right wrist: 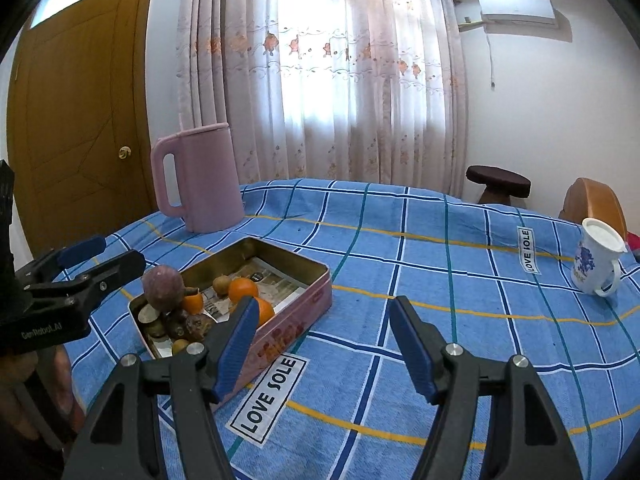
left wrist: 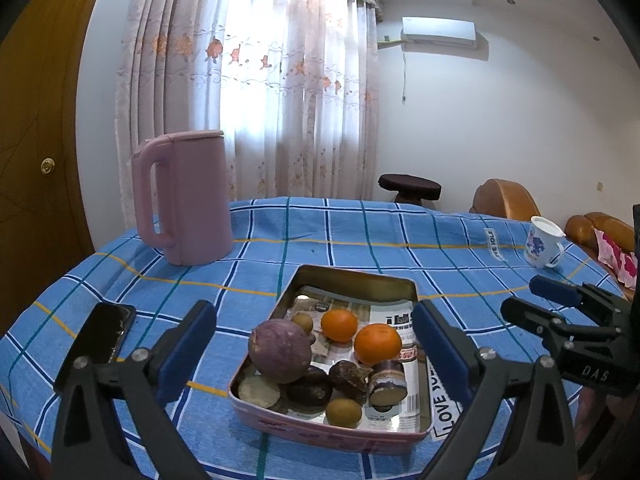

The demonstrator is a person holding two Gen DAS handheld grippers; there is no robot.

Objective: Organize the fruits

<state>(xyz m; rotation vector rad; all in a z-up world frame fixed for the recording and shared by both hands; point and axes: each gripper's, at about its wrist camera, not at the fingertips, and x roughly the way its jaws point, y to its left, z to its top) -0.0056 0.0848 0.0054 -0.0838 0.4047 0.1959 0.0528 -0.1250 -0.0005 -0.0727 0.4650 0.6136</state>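
Note:
A pink metal tin (left wrist: 320,434) lined with newspaper sits on the blue checked tablecloth. It holds a purple sweet potato (left wrist: 280,350), two oranges (left wrist: 378,344), dark passion fruits (left wrist: 310,390), small brown longans (left wrist: 344,412) and a cut piece (left wrist: 387,384). My left gripper (left wrist: 314,350) is open and empty, its fingers on either side of the tin above it. My right gripper (right wrist: 322,332) is open and empty over the cloth just right of the tin (right wrist: 288,328). The fruits (right wrist: 244,290) also show in the right wrist view.
A pink kettle (left wrist: 184,200) stands at the back left. A black phone (left wrist: 106,332) lies left of the tin. A white mug (right wrist: 598,260) with a blue print stands at the far right. A stool (right wrist: 498,182) and brown chairs (left wrist: 506,196) are beyond the table.

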